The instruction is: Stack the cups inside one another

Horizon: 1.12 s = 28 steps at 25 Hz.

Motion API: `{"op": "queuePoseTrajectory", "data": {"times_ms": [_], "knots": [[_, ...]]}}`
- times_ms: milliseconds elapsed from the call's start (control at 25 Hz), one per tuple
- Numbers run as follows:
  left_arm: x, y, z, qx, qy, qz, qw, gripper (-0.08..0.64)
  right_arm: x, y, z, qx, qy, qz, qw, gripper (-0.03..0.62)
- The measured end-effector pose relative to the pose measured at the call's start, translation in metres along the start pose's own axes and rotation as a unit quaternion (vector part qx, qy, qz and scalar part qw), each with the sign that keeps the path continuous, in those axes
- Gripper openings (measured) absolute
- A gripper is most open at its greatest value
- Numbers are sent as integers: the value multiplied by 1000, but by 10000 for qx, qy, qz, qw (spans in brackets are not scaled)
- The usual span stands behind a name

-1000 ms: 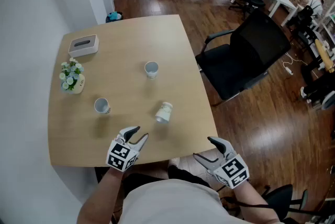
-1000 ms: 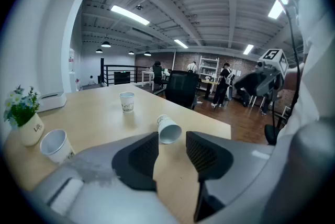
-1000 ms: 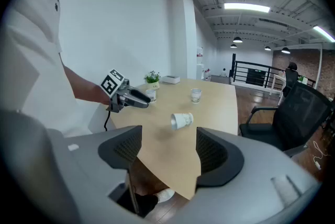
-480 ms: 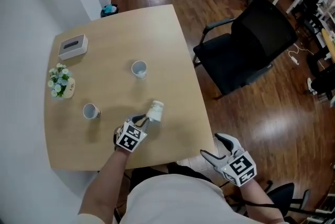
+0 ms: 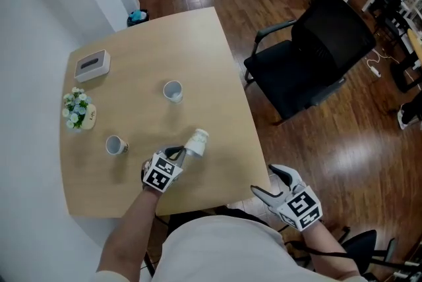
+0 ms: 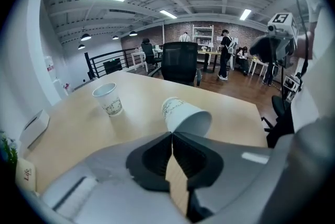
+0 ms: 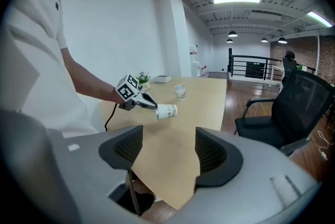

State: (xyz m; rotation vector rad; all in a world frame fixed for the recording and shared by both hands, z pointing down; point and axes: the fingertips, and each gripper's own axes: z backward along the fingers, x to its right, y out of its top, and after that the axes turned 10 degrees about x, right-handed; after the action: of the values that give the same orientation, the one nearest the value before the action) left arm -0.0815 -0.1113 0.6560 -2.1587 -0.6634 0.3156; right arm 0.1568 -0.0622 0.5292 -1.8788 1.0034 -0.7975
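Note:
Three white paper cups are on the light wood table (image 5: 217,76). One lies tipped on its side (image 5: 196,142), its mouth facing me (image 6: 183,113). My left gripper (image 5: 181,151) is at that mouth, jaws shut together on the lower rim (image 6: 171,135). A second cup (image 5: 173,91) stands upright farther back (image 6: 108,99). The third cup (image 5: 115,144) stands to the left. My right gripper (image 5: 264,180) hangs open off the table's near right corner, nothing between its jaws (image 7: 167,149); it looks toward the tipped cup (image 7: 167,111).
A grey tissue box (image 5: 91,64) and a small pot of flowers (image 5: 78,109) sit by the table's left edge. A black office chair (image 5: 316,50) stands right of the table on the wooden floor. People stand far off in the room.
My left gripper went forward from the table's near edge to the tipped cup and its jaws closed on the rim. The right gripper shifted slightly beside the table.

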Motion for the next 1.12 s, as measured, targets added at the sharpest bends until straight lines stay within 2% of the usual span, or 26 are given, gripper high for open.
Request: {"op": "queuePoseTrajectory", "data": {"times_ms": [120,240,440,640,840,1120], "knots": [[-12,33,26,31,-66,84,9999,8,2,0,-2,28,34,-42,10000,320],[-35,65,55,-178,-179,133,9996,8,1,2,-6,114,129,-50,9998,321],[-87,113,84,-695,-224,276,9969,8,0,2,-12,272,231,-131,9993,321],[-140,128,79,-1458,-99,183,9891,8,5,-2,-9,311,171,-253,9991,321],[-179,137,63,-2426,-319,-298,9692,8,14,-9,-1,253,-31,-383,9989,321],[-203,132,23,-3588,-776,-784,9269,8,22,-21,13,65,-253,-542,9982,321]]}}
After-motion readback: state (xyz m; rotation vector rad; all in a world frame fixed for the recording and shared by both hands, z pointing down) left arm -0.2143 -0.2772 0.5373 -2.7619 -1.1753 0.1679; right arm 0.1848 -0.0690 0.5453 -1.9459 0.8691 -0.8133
